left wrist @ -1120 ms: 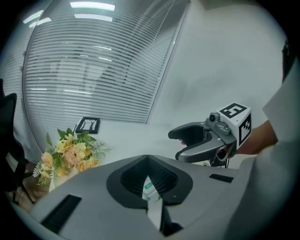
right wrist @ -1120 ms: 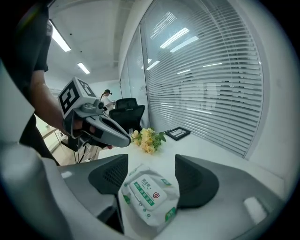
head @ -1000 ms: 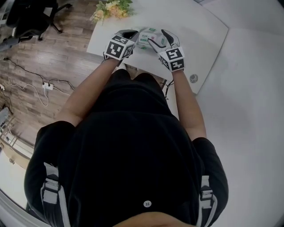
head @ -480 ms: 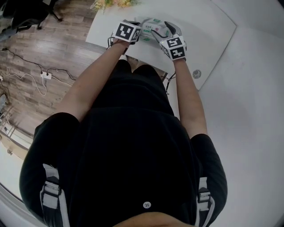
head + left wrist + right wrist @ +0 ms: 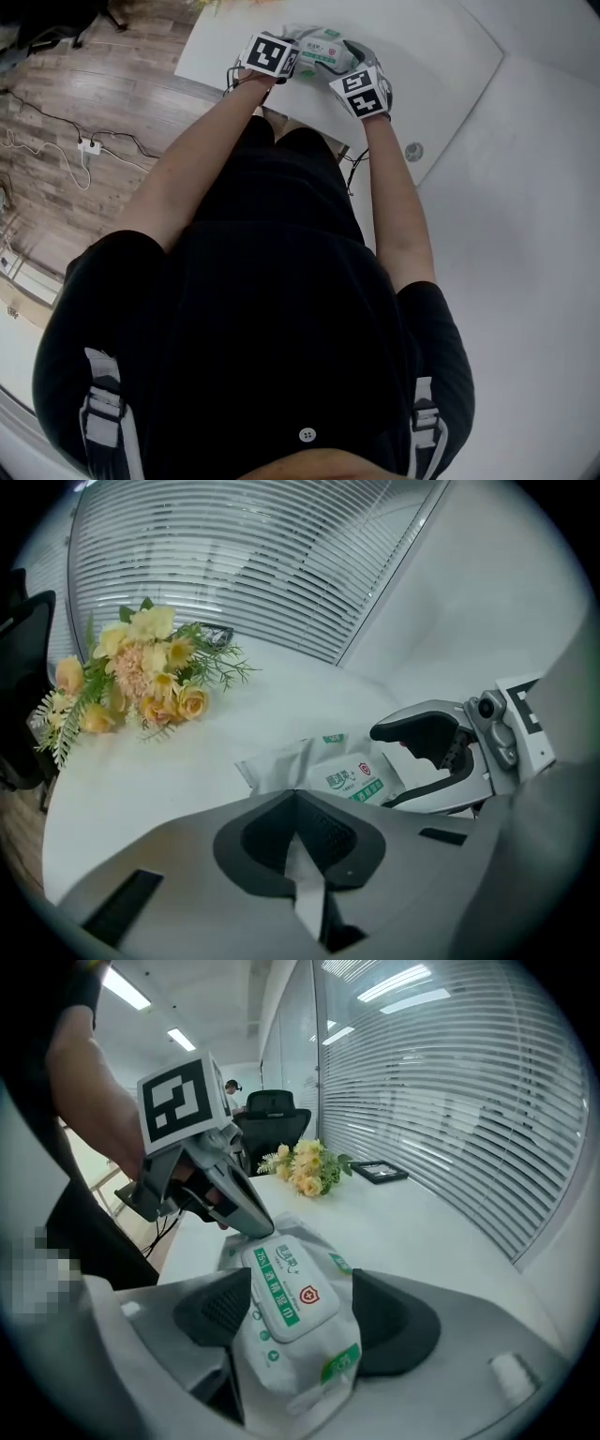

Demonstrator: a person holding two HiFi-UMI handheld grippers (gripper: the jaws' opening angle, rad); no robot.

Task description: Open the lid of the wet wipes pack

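Both grippers have sunk with the pack (image 5: 302, 1372) toward the table (image 5: 427, 66). The right gripper (image 5: 309, 1312) has just been spreading its jaws, the pack loose between them. The left gripper (image 5: 296, 803) pinches the pack's left edge. The lid (image 5: 289, 1290) reads "75%" on a green band, beside a red shield.

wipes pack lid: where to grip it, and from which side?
Probably take the lid by the thin rim of its short end facing away from the flowers, coming from that end. It lies flat on the pack, so only the rim offers purchase; the left tool pinches the far end.
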